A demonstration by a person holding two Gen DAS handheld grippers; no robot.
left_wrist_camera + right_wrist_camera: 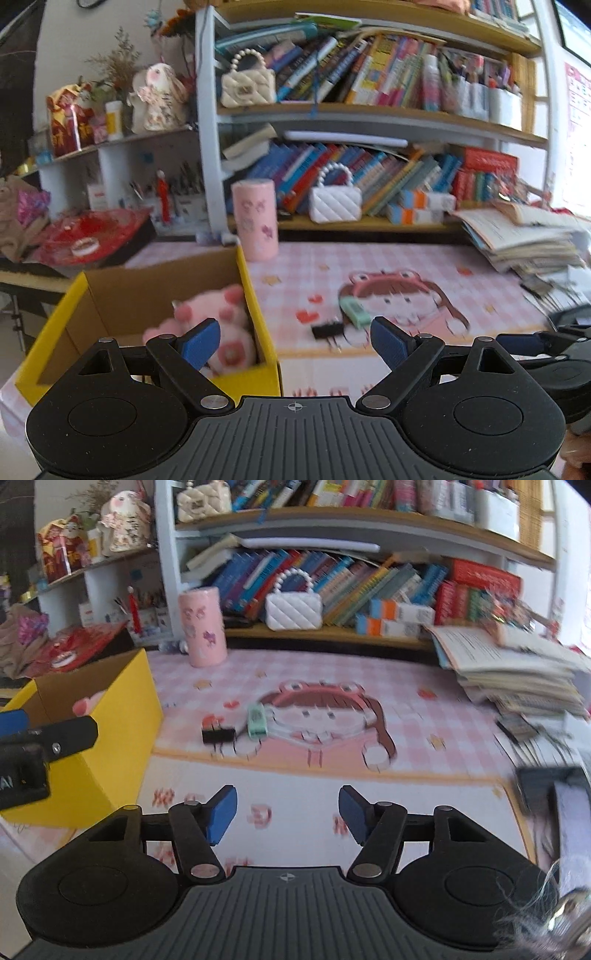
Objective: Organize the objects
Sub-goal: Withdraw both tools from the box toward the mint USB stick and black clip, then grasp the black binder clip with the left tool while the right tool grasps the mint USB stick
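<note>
A: Looking along the left wrist first, what do you get?

B: The left gripper stands wide apart, nothing between its blue pads. Under its left finger sits the yellow box, with a pink plush toy inside. On the pink desk mat, right of the box, a black binder clip lies just beside a mint green device. A pink cup stands upright behind the box.

A: And the right wrist?

B: The right gripper hangs over bare mat, jaws about half apart and empty. The clip and green device lie ahead of it, the box at left, the cup beyond.
</note>
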